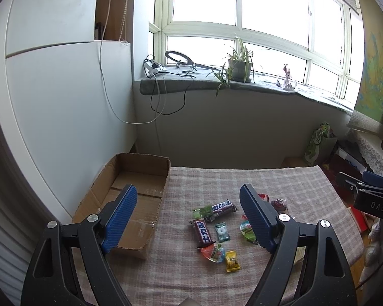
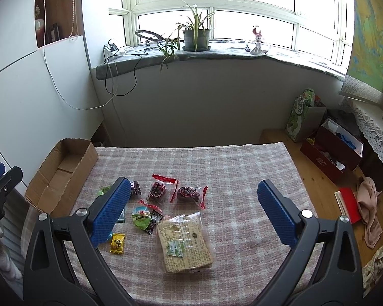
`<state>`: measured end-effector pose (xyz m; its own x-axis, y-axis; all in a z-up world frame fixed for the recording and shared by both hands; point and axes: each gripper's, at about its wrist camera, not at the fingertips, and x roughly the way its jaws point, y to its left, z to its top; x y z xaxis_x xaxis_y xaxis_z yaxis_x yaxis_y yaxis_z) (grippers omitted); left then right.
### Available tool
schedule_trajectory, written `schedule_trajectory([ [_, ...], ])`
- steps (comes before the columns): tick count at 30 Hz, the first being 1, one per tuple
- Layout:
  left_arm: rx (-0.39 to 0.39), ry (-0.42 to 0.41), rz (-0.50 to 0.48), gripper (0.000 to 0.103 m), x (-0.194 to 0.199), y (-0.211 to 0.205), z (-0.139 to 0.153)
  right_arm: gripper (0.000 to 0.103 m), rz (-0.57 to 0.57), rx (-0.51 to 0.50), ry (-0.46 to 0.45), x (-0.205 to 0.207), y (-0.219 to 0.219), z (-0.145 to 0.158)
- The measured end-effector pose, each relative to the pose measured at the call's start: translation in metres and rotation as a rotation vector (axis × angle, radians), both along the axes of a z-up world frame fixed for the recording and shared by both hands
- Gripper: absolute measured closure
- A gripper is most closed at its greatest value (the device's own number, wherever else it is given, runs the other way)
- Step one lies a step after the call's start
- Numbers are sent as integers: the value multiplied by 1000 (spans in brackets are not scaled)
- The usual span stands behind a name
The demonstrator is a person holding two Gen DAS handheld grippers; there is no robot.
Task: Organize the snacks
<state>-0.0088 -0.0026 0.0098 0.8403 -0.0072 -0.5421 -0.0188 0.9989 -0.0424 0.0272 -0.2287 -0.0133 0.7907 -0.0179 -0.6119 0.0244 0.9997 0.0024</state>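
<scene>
Snacks sit mid-frame on the checked-cloth surface (image 2: 242, 168); the empty brown cardboard box (image 1: 130, 204) lies lower left. Both my left fingers (image 1: 189, 219) and right fingers (image 2: 194, 209) are spread apart, holding nothing. Left's nearer the box.

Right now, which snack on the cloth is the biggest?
The flat clear-wrapped biscuit pack, nearest the camera in the right wrist view. It dwarfs the small yellow candy and two red-edged packets.

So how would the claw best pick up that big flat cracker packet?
Probably from above, with the right claw closing across the cracker packet's narrower width. It lies flat on the checked cloth, its right side clear; other snacks crowd its upper left corner.
</scene>
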Motion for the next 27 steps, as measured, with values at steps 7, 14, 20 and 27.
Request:
schedule_trajectory([
  [7,0,0,0,20,0,0,-1,2,0,-1,-1,0,0,-1],
  [14,0,0,1,20,0,0,0,2,2,-1,0,0,0,-1],
  [20,0,0,-1,20,0,0,0,2,1,-1,0,1,0,-2],
  [27,-1,5,-2,20,2,-1,-1,2,0,0,0,1,0,-3],
])
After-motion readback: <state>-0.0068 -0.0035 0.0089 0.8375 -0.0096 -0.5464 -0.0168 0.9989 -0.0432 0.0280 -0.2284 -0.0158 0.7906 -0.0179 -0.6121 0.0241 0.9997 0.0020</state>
